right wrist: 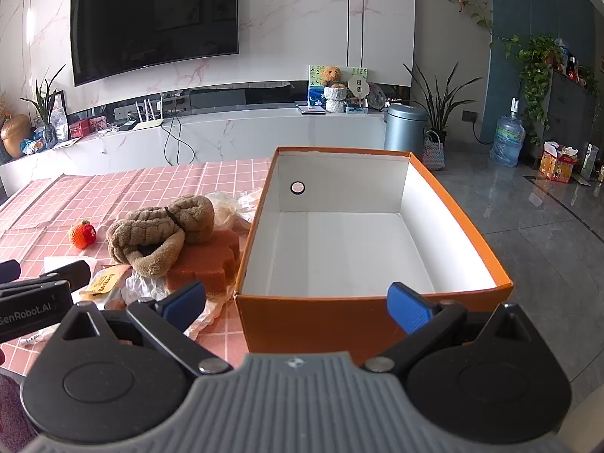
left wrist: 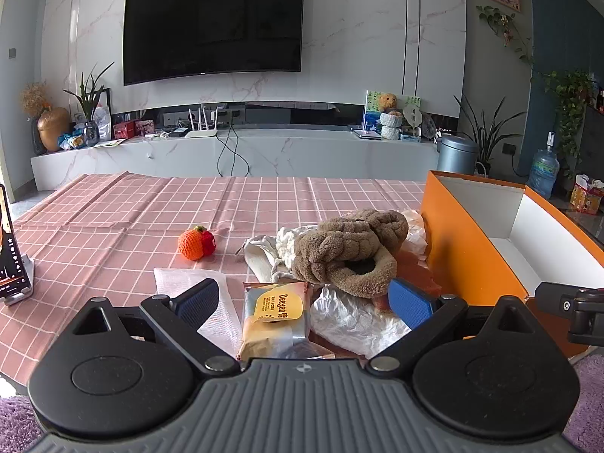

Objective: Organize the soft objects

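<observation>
Orange box [right wrist: 339, 317] is totally empty so far, so nothing's sorted yet. My left gripper [left wrist: 302, 298] and right gripper [right wrist: 298, 302] are both spread wide with nothing in them. Brown plush slippers [left wrist: 347, 249], knitted orange toy [left wrist: 196, 243], snack packet [left wrist: 273, 313] and sponge [right wrist: 205, 260] all sit on the checked tablecloth [left wrist: 113, 219] just beside the box.

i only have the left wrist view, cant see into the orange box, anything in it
Observer: No, the orange box is empty; only its white floor shows.
Operator: what's under the brown plush
Observer: The brown plush partly rests on a rust-coloured sponge block beside the box.
Operator: where's the right gripper
Observer: The right gripper hangs open in front of the box's near wall, holding nothing.
</observation>
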Available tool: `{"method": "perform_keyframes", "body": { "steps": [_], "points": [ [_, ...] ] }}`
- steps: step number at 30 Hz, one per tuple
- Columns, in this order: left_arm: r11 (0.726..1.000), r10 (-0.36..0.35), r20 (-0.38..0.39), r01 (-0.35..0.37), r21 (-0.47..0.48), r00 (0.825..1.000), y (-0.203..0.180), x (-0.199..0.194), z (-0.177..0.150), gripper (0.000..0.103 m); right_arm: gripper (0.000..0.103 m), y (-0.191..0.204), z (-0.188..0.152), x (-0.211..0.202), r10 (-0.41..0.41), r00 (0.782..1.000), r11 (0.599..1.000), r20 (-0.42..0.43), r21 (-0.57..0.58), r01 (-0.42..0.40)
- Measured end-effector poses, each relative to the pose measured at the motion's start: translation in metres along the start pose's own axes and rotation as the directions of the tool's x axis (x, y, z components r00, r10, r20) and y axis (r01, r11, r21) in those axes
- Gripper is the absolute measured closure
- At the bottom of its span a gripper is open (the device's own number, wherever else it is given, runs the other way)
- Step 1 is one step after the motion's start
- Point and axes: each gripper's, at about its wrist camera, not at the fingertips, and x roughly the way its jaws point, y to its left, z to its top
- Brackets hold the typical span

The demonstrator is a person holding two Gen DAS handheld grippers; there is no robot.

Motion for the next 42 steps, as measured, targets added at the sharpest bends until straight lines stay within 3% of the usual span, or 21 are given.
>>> {"method": "perform_keyframes", "body": {
  "steps": [42],
  "points": [
    [1.000,0.002,0.007,-0.002,0.009,1.000,-0.0019,0.0095,-0.0008,0.000,0.003,0.0046,-0.0037,-0.0032,0.001,1.000,1.000,-0.003,0.005,-0.001]
  ]
}}
